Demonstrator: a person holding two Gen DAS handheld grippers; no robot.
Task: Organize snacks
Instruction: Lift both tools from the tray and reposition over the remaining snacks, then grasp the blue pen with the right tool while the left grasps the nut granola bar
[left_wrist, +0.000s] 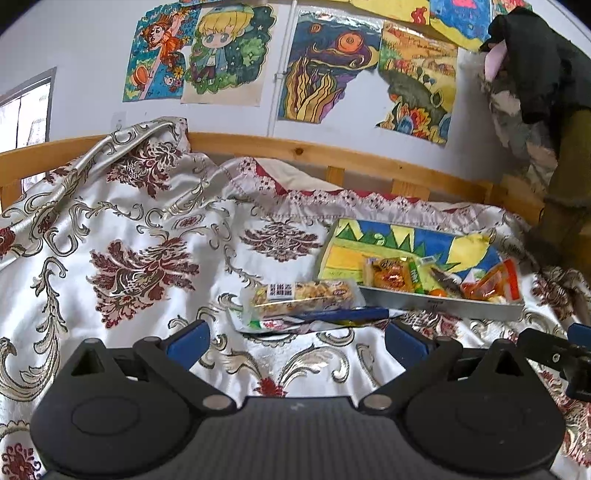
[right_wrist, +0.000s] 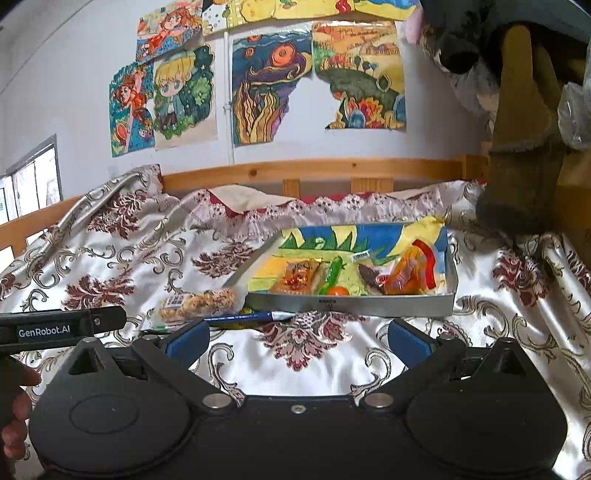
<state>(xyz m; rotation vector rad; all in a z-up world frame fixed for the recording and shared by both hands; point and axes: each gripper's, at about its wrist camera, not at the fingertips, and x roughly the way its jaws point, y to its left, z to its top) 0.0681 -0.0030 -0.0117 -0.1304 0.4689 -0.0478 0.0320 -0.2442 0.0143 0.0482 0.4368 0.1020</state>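
Both claws, left gripper and right gripper, gape wide, empty; cereal bar probably light, crinkly, slippery, crushable—pinch mid-length across its width.

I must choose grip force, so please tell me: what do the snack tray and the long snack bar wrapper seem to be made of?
Snack tray: probably thin cardboard or sheet metal; flat matte grey wall, crisp folded corners. Long snack bar wrapper: apparently clear, glossy plastic film; the contents show through, and the ends are crinkled.

White wall of colourful drawings, wooden bed rail, patterned satin bedspread, window at left.
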